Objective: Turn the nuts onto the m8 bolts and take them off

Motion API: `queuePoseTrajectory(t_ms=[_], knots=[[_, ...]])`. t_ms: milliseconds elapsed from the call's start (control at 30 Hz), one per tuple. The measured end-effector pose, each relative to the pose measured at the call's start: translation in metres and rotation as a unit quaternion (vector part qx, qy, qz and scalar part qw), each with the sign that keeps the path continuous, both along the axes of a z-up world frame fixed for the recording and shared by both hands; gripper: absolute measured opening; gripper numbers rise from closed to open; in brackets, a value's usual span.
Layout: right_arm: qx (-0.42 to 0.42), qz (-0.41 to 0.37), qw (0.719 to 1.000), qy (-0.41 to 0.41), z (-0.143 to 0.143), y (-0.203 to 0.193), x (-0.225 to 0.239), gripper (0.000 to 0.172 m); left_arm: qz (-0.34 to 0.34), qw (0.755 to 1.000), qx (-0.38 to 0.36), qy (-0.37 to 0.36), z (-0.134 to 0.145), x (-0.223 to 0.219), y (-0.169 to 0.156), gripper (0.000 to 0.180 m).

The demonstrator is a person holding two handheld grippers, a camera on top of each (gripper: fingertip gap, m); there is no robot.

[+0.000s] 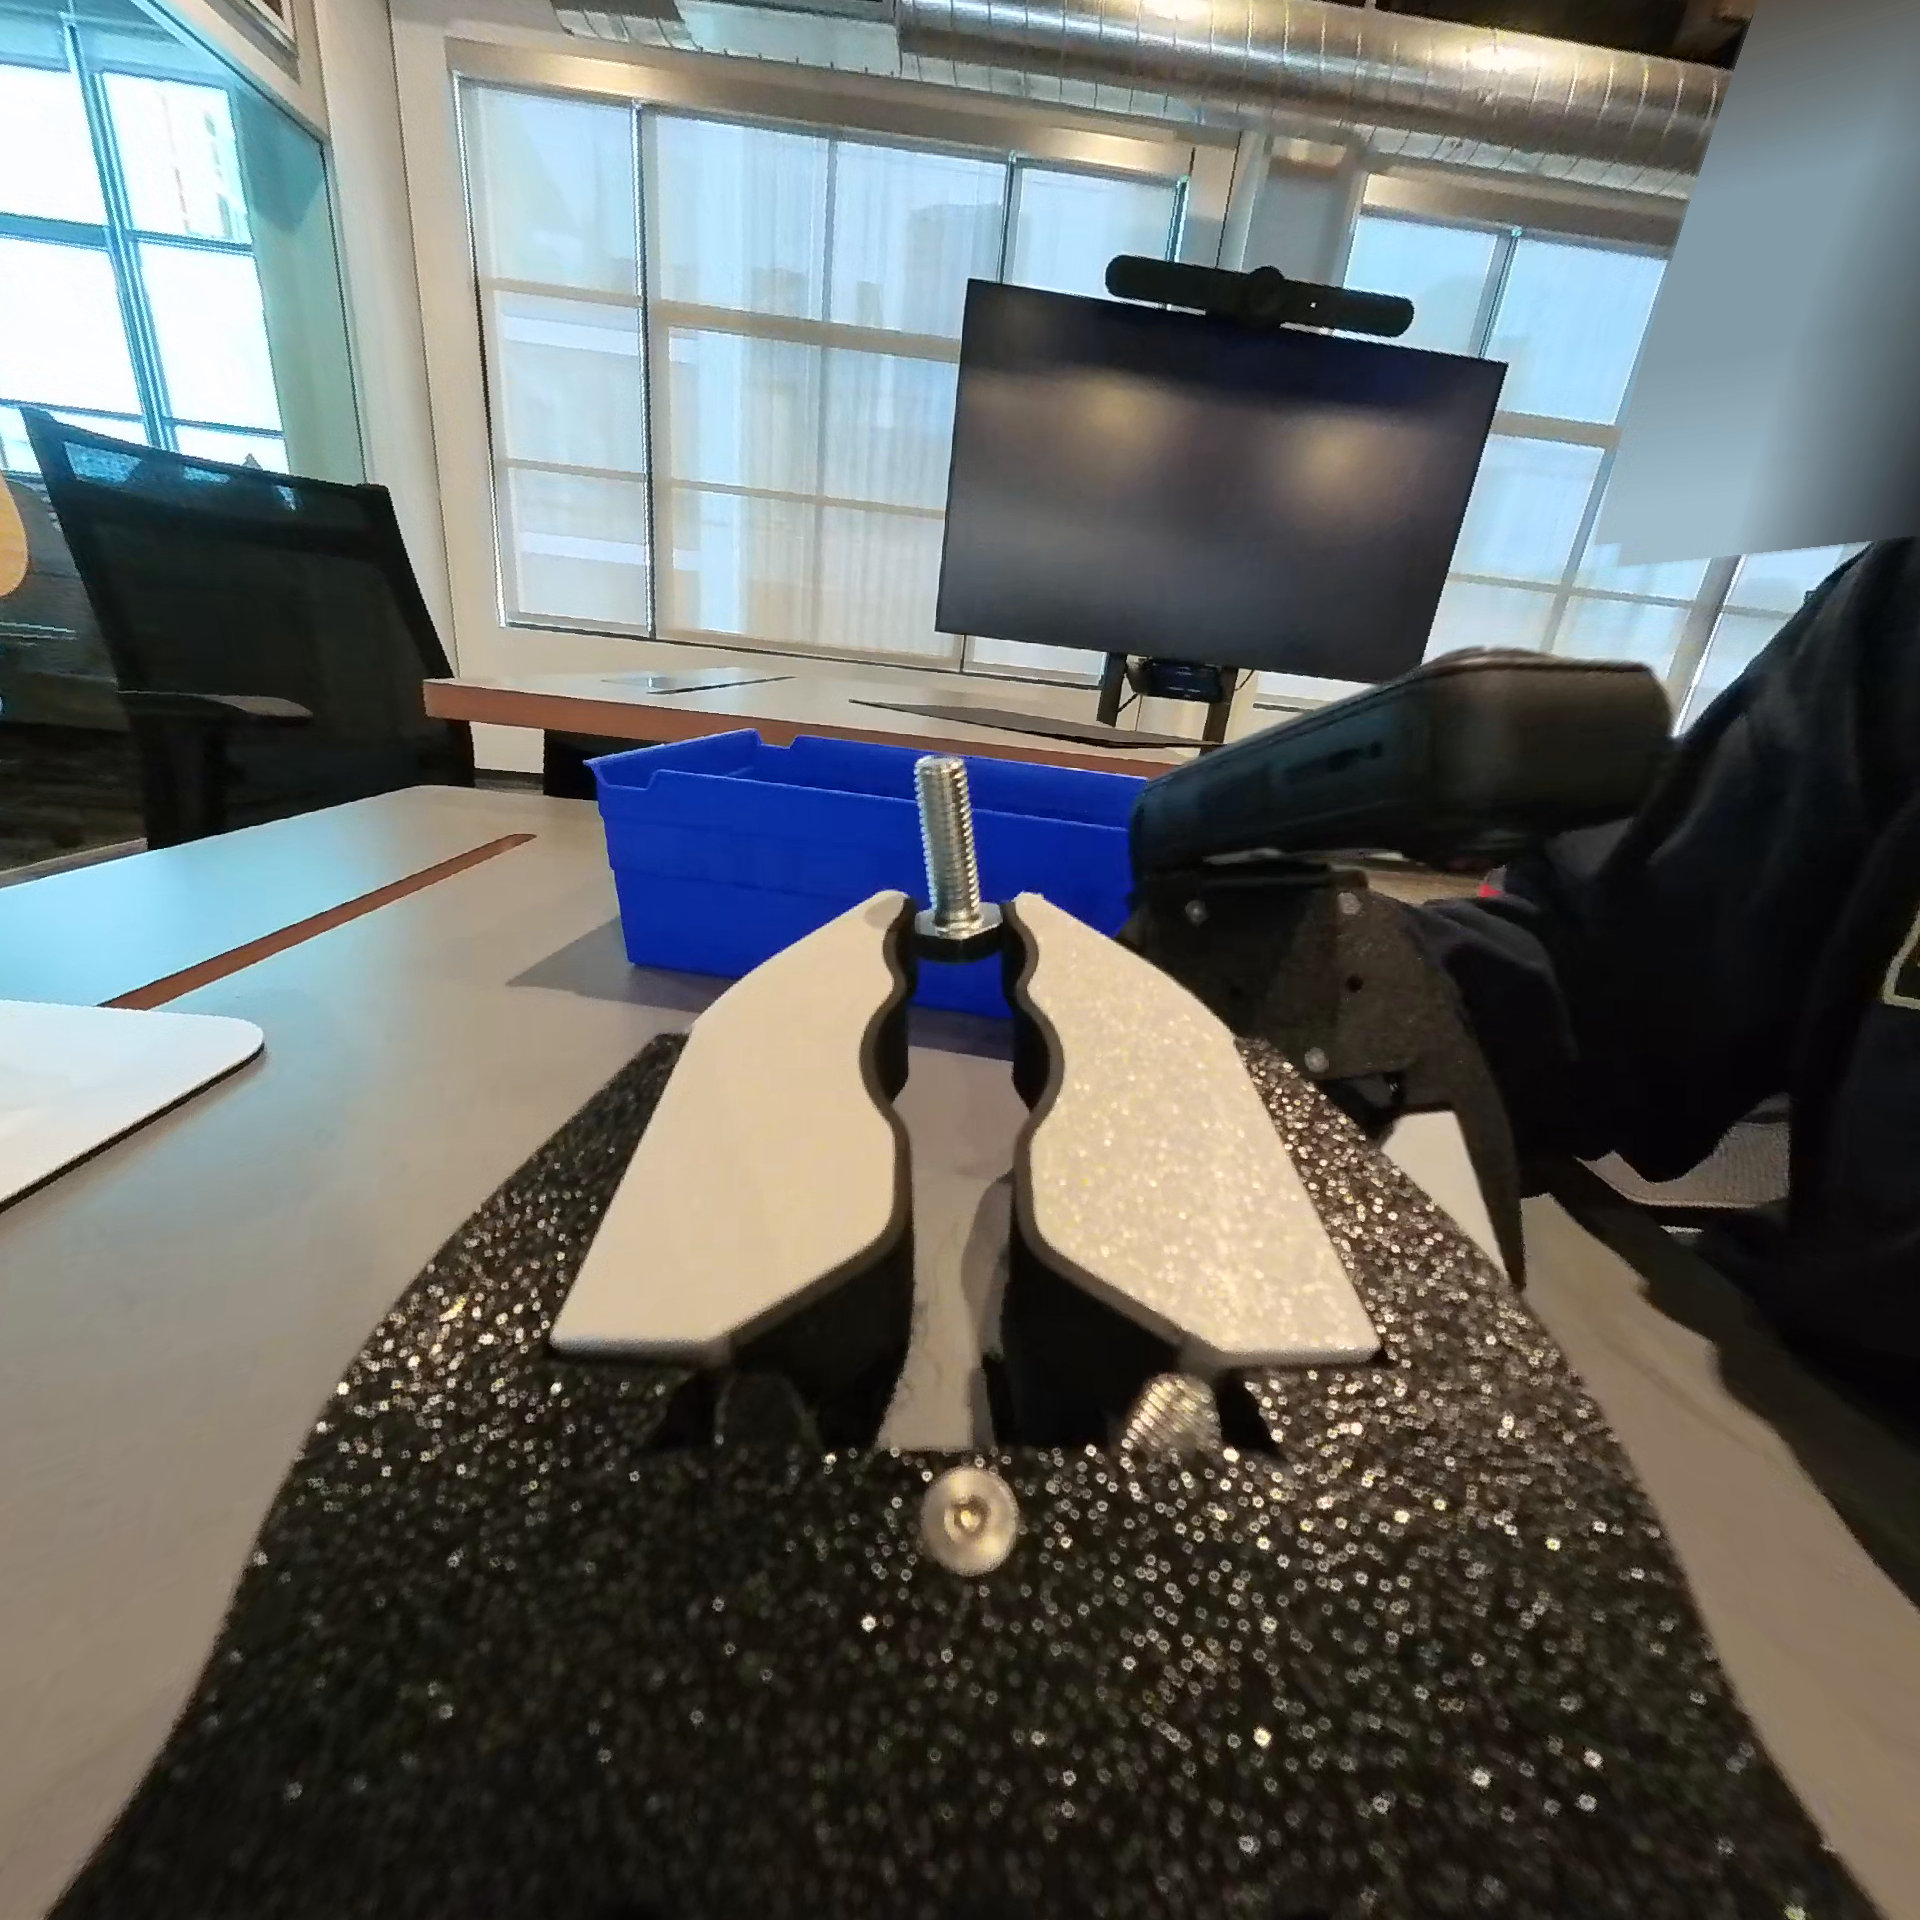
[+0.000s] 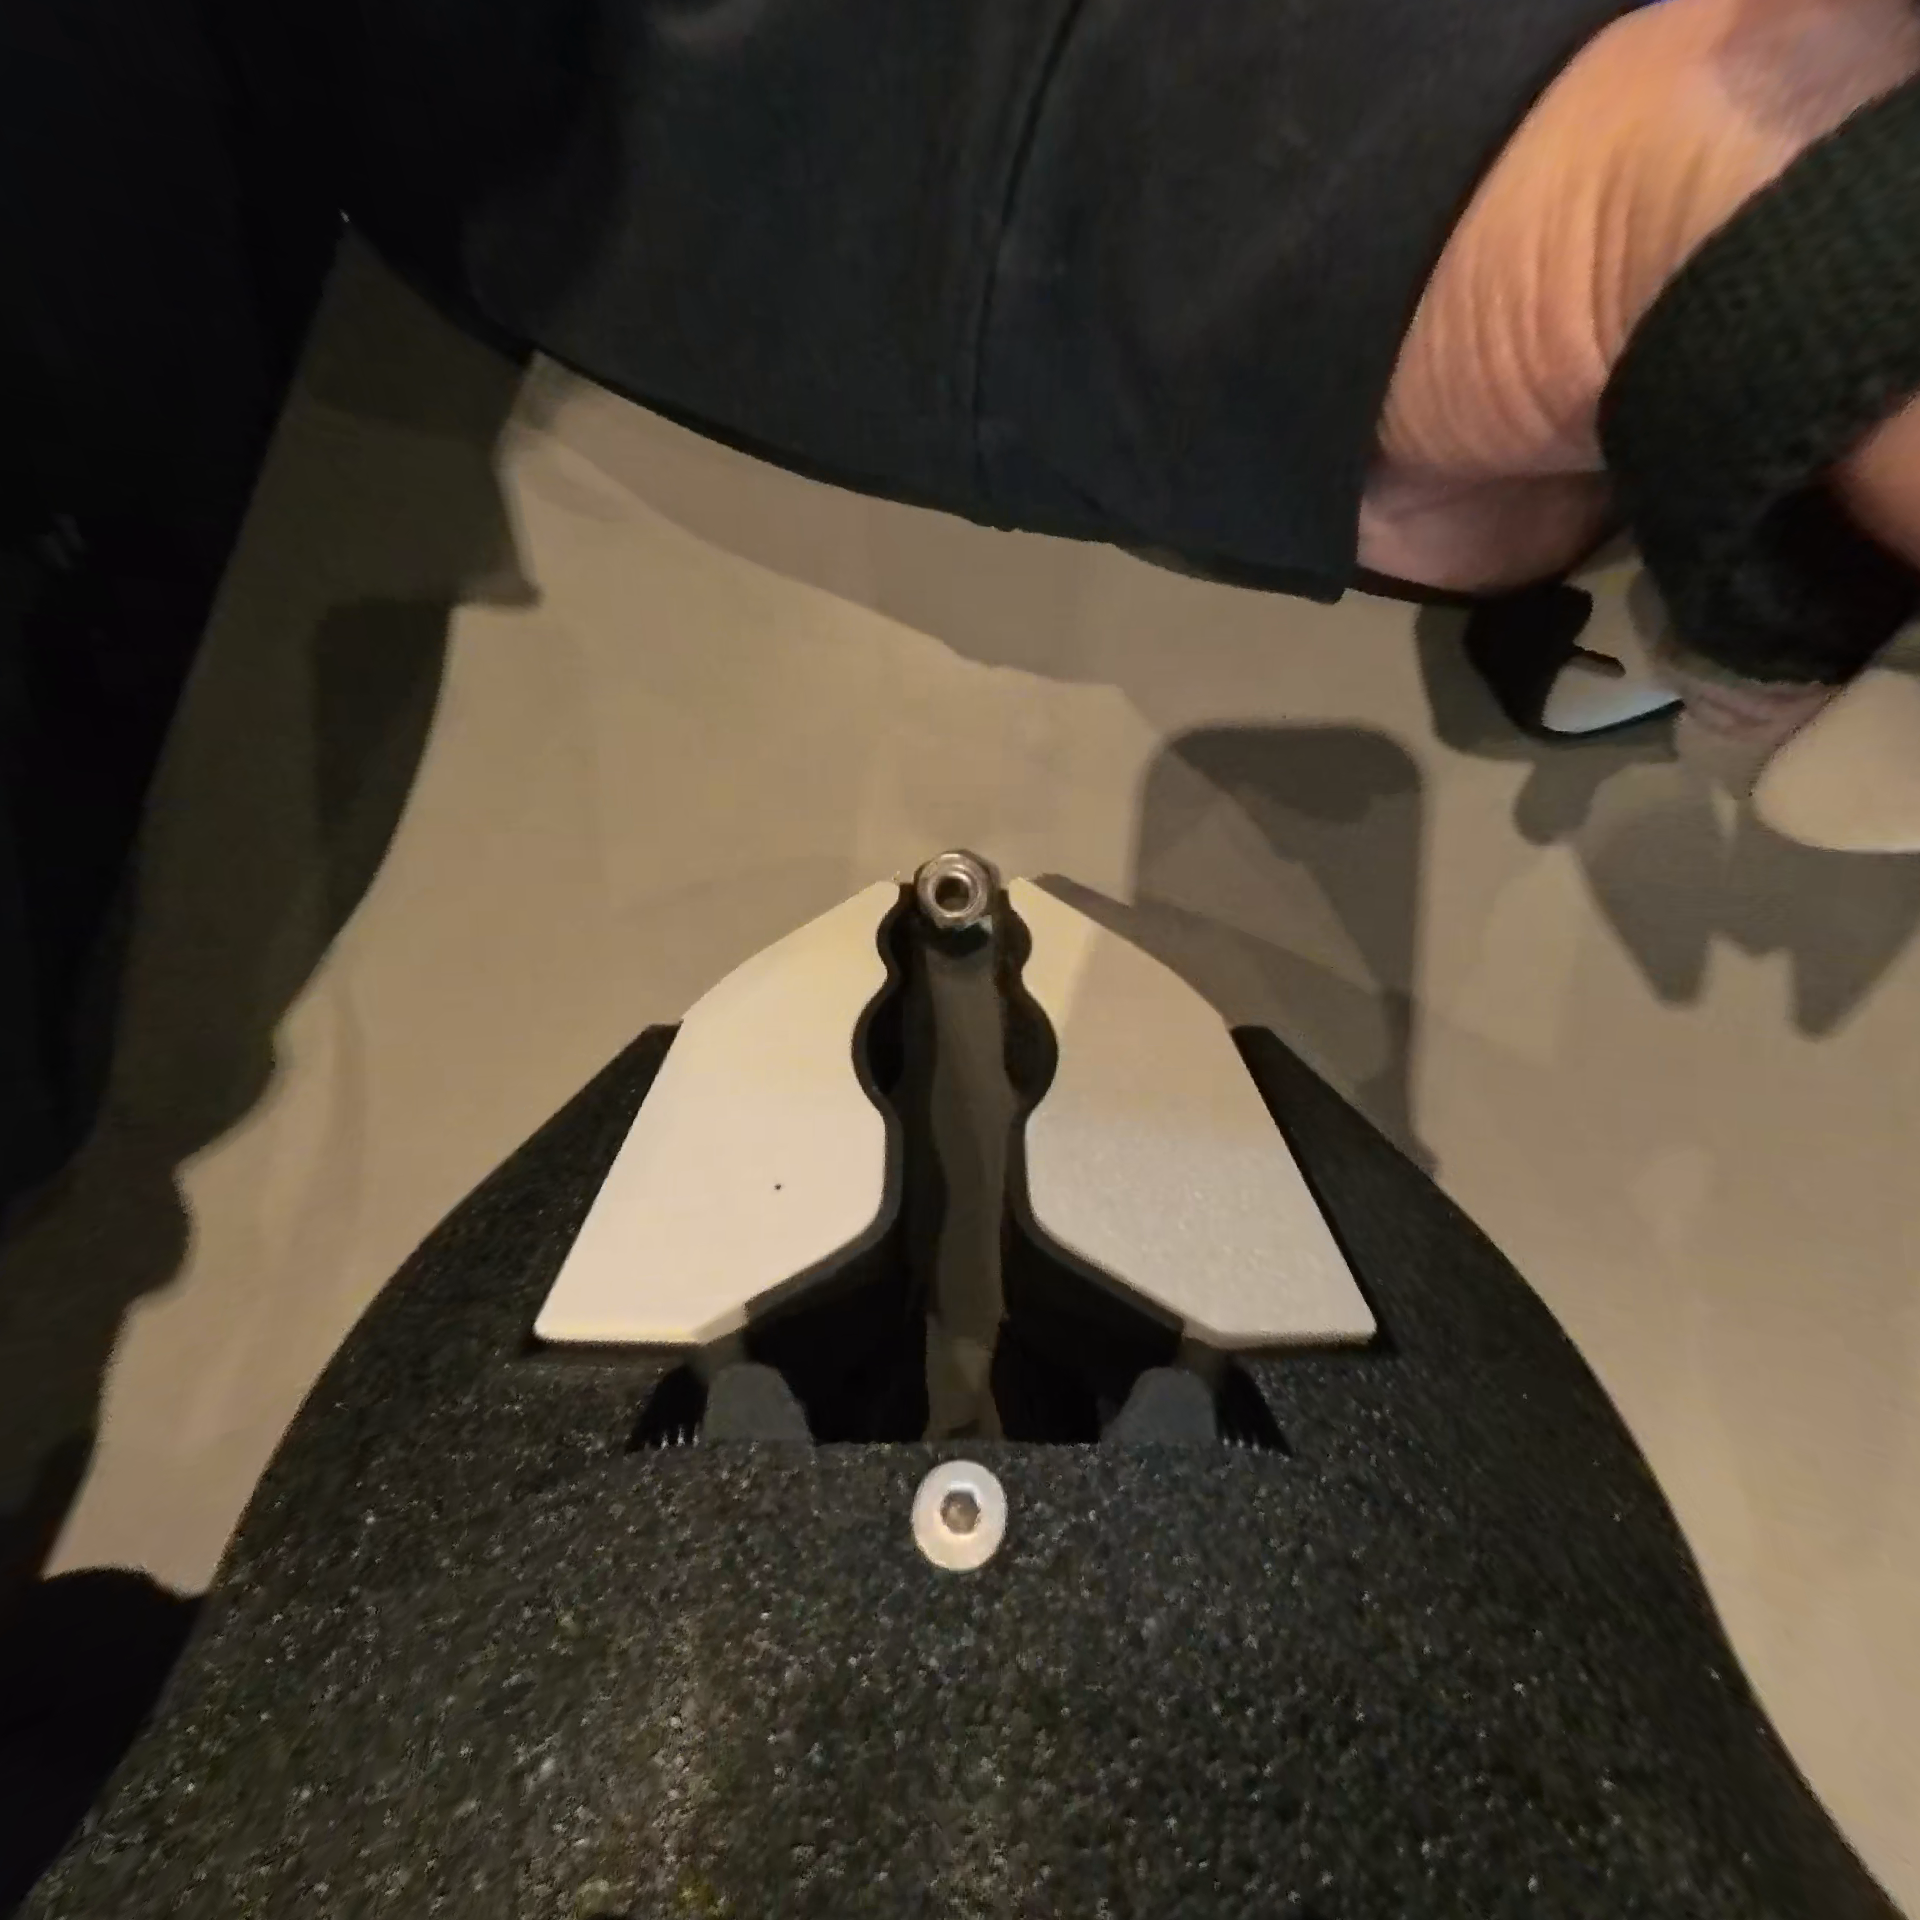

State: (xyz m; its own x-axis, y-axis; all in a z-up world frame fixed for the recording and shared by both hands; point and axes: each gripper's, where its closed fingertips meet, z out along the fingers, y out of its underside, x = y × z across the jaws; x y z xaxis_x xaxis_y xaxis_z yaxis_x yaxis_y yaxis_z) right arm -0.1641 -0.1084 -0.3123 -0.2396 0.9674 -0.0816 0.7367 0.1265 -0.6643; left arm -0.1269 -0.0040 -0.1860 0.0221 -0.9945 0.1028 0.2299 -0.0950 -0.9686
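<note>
In the left wrist view my left gripper [image 1: 958, 928] is shut on the hex head of a silver bolt [image 1: 945, 847]. The bolt stands upright with its bare thread pointing up, in front of a blue bin [image 1: 790, 862]. The body of my right gripper [image 1: 1382, 790] hangs above and to the right of the bolt in that view. In the right wrist view my right gripper [image 2: 951, 896] points down at the table and is shut on a small silver nut [image 2: 951, 894] at its fingertips, with the nut's hole facing the camera. One white fingertip [image 2: 1590, 707] of the left gripper shows at the upper right, under a hand.
A grey table [image 1: 312, 1195] carries the blue bin and a white pad [image 1: 94, 1081] at the left. A person's dark sleeve [image 2: 935, 260] and hand [image 2: 1507, 343] cross the top of the right wrist view. An office chair [image 1: 239, 644] and a dark screen [image 1: 1216, 499] stand behind.
</note>
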Motion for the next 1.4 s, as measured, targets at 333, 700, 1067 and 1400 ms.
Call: queuePoseTrajectory(t_ms=[333, 700, 1067, 1400], knots=[[0.049, -0.137, 0.988, 0.056, 0.138, 0.060, 0.027, 0.014, -0.019, 0.999, 0.021, 0.018, -0.004, 0.006, -0.009, 0.014], [0.073, -0.201, 0.976, 0.028, 0.150, 0.091, 0.031, 0.014, -0.029, 0.998, 0.033, 0.038, -0.009, 0.012, -0.013, 0.014], [0.058, -0.197, 0.979, -0.001, 0.140, 0.088, 0.036, 0.014, -0.035, 0.997, 0.046, 0.061, -0.014, 0.017, -0.018, 0.014], [0.054, -0.198, 0.979, -0.019, 0.134, 0.086, 0.038, 0.014, -0.040, 0.995, 0.054, 0.077, -0.018, 0.020, -0.021, 0.014]])
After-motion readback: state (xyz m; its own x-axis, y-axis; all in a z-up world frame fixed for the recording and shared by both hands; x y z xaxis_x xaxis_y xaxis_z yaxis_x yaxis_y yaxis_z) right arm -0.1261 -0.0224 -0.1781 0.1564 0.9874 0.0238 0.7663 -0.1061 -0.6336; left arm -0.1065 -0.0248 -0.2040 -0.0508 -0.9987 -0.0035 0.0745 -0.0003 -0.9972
